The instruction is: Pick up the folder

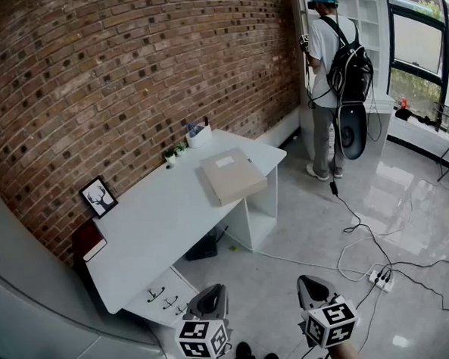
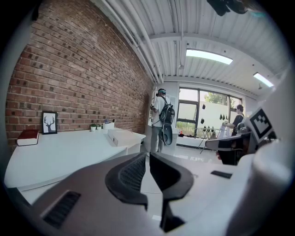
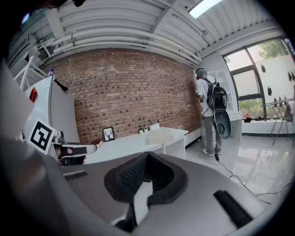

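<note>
A tan folder [image 1: 232,175] lies flat on the right end of a white desk [image 1: 159,224] against the brick wall. It also shows small and far off as a pale slab [image 2: 119,136] in the left gripper view and on the desk [image 3: 159,135] in the right gripper view. Both grippers hang low at the bottom of the head view, well short of the desk, over the floor. My left gripper [image 1: 211,296] is shut with nothing in it. My right gripper [image 1: 311,285] is shut and empty too.
On the desk stand a framed deer picture [image 1: 99,196], a dark red book [image 1: 86,241], small potted plants [image 1: 173,153] and a white holder [image 1: 198,134]. A person with a backpack [image 1: 331,70] stands by the far shelves. Cables and a power strip [image 1: 380,279] cross the floor at right.
</note>
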`<state>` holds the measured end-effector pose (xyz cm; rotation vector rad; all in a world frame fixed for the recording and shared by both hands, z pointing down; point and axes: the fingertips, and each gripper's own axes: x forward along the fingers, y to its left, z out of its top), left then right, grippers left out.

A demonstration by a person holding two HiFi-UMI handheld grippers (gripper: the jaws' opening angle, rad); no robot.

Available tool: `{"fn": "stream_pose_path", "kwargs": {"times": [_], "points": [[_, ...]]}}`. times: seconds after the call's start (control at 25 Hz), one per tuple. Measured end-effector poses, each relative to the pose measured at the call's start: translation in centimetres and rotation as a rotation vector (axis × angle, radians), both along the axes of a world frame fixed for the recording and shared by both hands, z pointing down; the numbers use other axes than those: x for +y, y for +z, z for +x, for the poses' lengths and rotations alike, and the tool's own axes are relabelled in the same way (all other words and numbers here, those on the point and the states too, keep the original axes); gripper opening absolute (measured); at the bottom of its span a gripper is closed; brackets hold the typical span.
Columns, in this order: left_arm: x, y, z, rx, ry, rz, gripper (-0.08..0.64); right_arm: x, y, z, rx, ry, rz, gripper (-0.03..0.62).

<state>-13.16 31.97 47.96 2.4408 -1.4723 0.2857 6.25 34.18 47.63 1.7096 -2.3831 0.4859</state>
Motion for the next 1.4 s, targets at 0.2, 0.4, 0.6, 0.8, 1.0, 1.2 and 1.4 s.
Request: {"fn": "stream_pose_path", "kwargs": {"times": [0.2, 0.4, 0.6, 0.8, 1.0, 1.2, 1.4], "points": [[-0.1, -0.6, 0.1, 0.020, -0.025, 0.019, 0.032, -0.2, -0.4, 0.2, -0.040, 0.004, 0.004, 0.000], [-0.2, -0.7, 0.4, 0.030, -0.031, 0.020, 0.035, -0.3, -0.4, 1.3, -0.059, 0.038, 0.018, 0.000], [-0.2, -0.4, 0.9, 0.056, -0.036, 0.005, 0.070, -0.9, -0.3, 2.5, -0.110, 0.068, 0.012, 0.028], [-1.1, 0.2, 0.8, 0.076, -0.049, -0.020, 0.111, -1.7, 0.2, 2.3, -0.168, 0.046, -0.021, 0.132], [-2.8, 0.5, 0.8, 0.087, -0.055, -0.025, 0.139, -3.4, 0.1, 2.0, -0.217, 0.011, -0.034, 0.218], [-5.8, 1.0, 0.3, 0.097, -0.057, -0.034, 0.158, -6.3, 0.1, 1.2, -0.235, 0.007, -0.041, 0.233], [-10.6, 1.9, 0.7, 0.106, -0.042, -0.047, 0.170, -10.7, 0.7, 1.2, -0.227, 0.014, -0.051, 0.235]]}}
